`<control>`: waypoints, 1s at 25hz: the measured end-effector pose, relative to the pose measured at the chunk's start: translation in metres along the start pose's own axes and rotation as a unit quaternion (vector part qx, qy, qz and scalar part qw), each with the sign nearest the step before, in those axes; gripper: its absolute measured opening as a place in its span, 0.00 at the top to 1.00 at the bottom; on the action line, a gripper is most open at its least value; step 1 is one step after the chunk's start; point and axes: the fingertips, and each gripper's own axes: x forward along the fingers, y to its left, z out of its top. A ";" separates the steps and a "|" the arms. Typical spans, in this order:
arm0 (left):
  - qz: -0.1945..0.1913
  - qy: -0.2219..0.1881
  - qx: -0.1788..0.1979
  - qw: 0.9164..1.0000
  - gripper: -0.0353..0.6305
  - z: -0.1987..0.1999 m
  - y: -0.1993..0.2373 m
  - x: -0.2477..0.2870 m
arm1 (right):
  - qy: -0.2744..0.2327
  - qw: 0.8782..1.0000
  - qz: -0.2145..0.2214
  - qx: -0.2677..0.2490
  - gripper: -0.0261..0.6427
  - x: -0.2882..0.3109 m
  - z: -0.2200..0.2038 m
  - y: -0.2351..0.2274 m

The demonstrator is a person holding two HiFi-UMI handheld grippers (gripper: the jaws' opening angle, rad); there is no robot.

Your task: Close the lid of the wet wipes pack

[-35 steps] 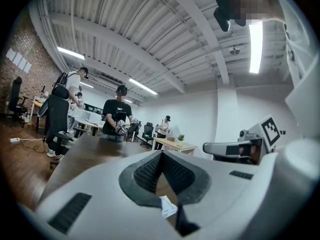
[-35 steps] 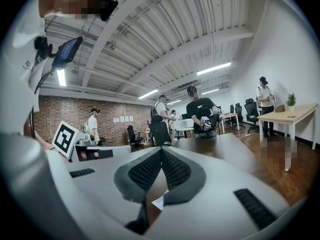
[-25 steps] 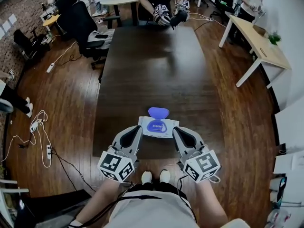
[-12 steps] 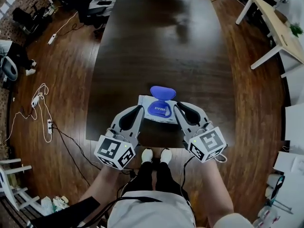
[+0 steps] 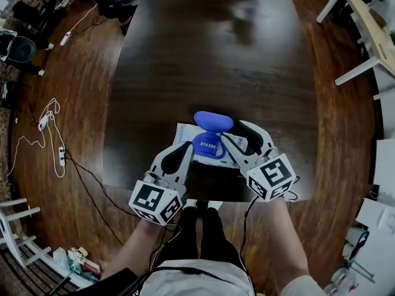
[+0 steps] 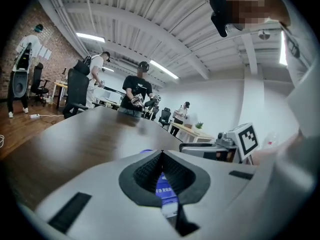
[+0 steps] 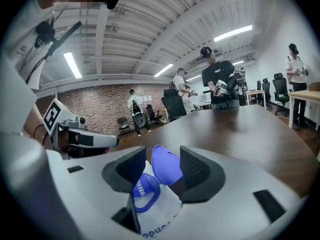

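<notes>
The lid (image 5: 213, 121) of the wet wipes pack (image 5: 183, 134) is not yet closed: it stands up, folded back from the blue opening ring (image 5: 208, 147). The pack lies on the counter (image 5: 203, 60), just ahead of both tongs. The right tongs (image 7: 163, 156) have just been opening and stand wide. The raised lid is between their jaws, and the pads do not appear to press on it. The left tongs (image 6: 161, 153) are narrow, tips together and empty, aimed at the pack's side nearest them. The approach looks done. What seems left is the real work: pushing the lid down over the ring and pressing it shut.
</notes>
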 end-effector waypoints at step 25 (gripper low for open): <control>0.015 0.005 -0.011 1.000 0.94 -0.015 0.018 0.002 | 0.017 0.998 0.066 0.011 0.59 0.017 -0.011 0.015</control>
